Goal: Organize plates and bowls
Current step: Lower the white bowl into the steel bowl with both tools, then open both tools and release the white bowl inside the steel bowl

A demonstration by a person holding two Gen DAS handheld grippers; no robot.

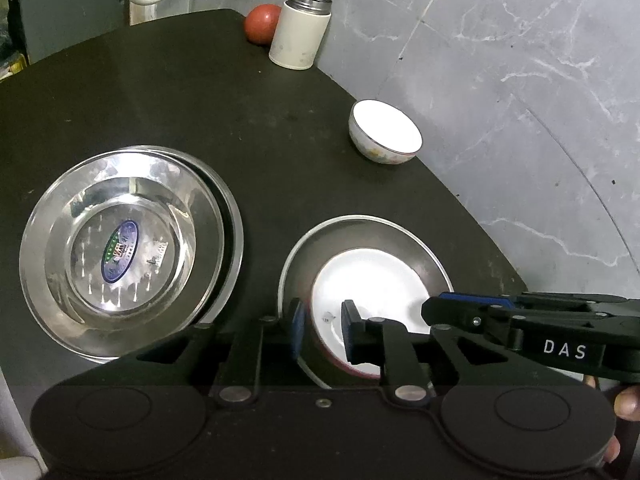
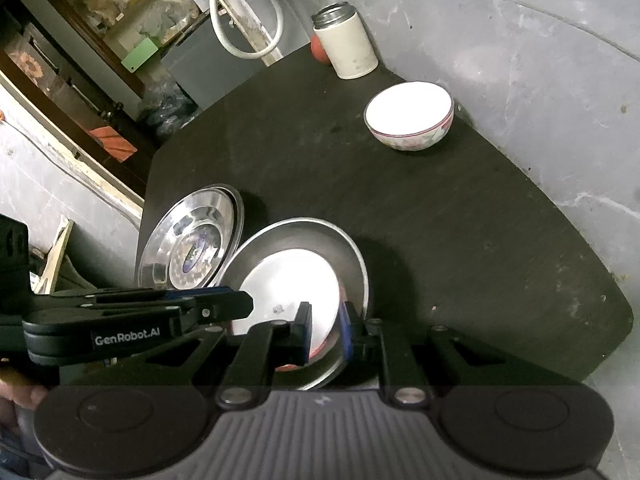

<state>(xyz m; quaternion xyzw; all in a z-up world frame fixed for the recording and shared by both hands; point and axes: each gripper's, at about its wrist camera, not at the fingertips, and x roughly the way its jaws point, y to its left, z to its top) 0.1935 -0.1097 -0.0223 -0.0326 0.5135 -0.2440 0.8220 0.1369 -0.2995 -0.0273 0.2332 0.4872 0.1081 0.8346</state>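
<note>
Over the black tabletop (image 1: 160, 100), left claw (image 1: 322, 330) and right claw (image 2: 326, 330) each pinched the rim of a white ceramic bowl (image 1: 372, 292) in a steel plate (image 1: 408, 240); stacked steel plates (image 1: 128, 240) looked sorted, while a floral white bowl (image 1: 386, 132) waited well apart.

Table: dark matte top (image 2: 400, 208), rounded corners
Floor: grey marbled tiles (image 1: 520, 80), white veins
Left side: cluttered wooden shelving (image 2: 80, 32)
Hose: white loop (image 2: 248, 28), behind table
</note>
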